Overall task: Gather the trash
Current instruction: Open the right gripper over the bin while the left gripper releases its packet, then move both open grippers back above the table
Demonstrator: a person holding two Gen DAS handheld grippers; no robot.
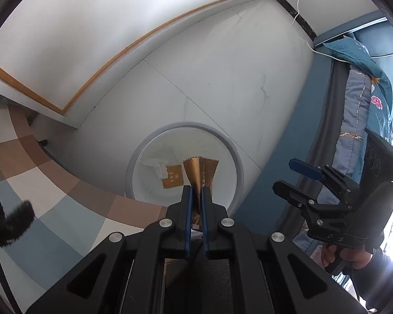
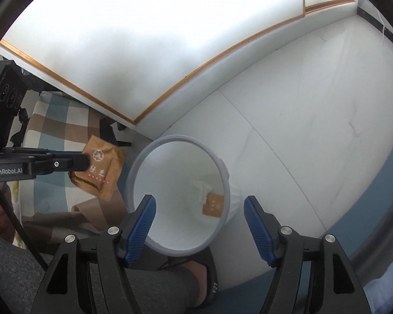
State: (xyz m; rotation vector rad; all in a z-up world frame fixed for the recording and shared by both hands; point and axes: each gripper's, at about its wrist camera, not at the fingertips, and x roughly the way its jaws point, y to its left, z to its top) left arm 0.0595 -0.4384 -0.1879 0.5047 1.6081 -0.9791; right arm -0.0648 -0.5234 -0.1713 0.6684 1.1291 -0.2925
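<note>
My left gripper is shut on a gold-brown snack wrapper and holds it at the near rim of a white round trash bin. In the right wrist view the same wrapper hangs from the left gripper just left of the bin. Inside the bin lie a small brown packet, also in the right wrist view, and a crumpled white tissue. My right gripper is open and empty above the bin's near rim; it also shows in the left wrist view.
The bin stands on a white tiled floor by a white wall with a wooden trim. A checked cloth lies left. A bed with a blue floral quilt is right. A foot in a black slipper is near the bin.
</note>
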